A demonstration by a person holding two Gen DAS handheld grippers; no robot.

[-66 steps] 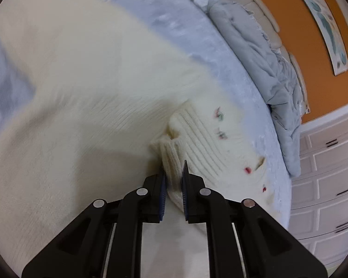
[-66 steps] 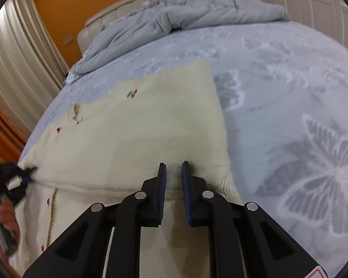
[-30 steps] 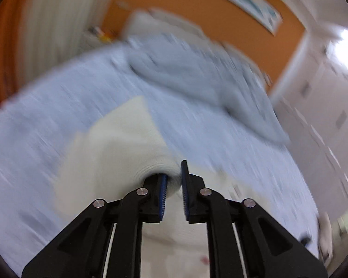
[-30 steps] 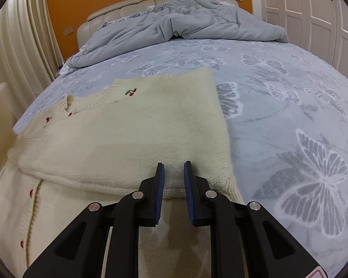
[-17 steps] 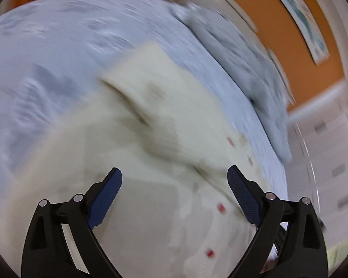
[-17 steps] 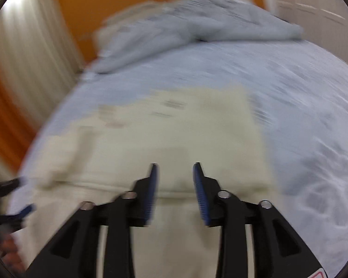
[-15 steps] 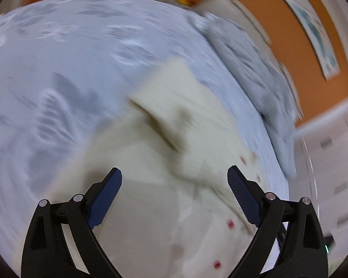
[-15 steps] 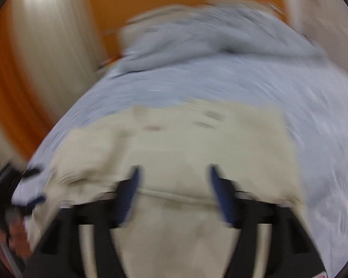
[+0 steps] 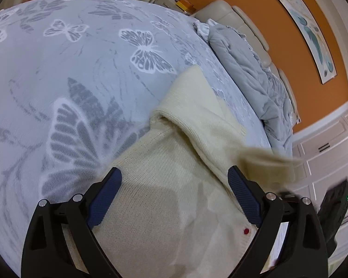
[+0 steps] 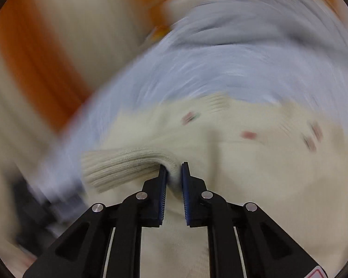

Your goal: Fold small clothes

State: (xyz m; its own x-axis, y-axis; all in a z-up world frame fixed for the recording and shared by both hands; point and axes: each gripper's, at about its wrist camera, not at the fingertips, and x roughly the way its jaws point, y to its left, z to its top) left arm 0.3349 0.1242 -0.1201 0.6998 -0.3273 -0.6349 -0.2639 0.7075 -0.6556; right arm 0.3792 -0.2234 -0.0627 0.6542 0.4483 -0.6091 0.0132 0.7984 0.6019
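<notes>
1. Left wrist view: the left gripper (image 9: 174, 185) held a fold of the cardigan (image 9: 174, 208) a second ago; now its jaws stand wide apart and hold nothing. The picture was blurred then and is sharp now.
2. Same view, count: one cardigan, one red button (image 9: 246, 231) to see, one grey duvet (image 9: 250, 74) at the head end of the bed (image 9: 58, 69), one picture on the wall (image 9: 308, 30).
3. Same view, place: the cream cardigan lies on the bed sheet, directly under and between the open fingers (image 9: 104, 199), not touched by the pads. One sleeve (image 9: 197, 115) is folded across the body and reaches toward the duvet. A blurred piece of the knit (image 9: 266, 164) is lifted near the right edge of this view.
4. Right wrist view: the right gripper (image 10: 174, 178) opened half a second ago and has just been closing; now the jaws are nearly together, with a ribbed cuff (image 10: 123, 164) pinched between them. The picture is much more blurred than a second ago.
5. Same view, count: one cuff and some blurred red marks on the knit; I cannot tell how many.
6. Same view, place: the cuff sticks out to the left of the pads, the body of the cardigan (image 10: 266, 162) lies beyond on the bed (image 10: 197, 74).
</notes>
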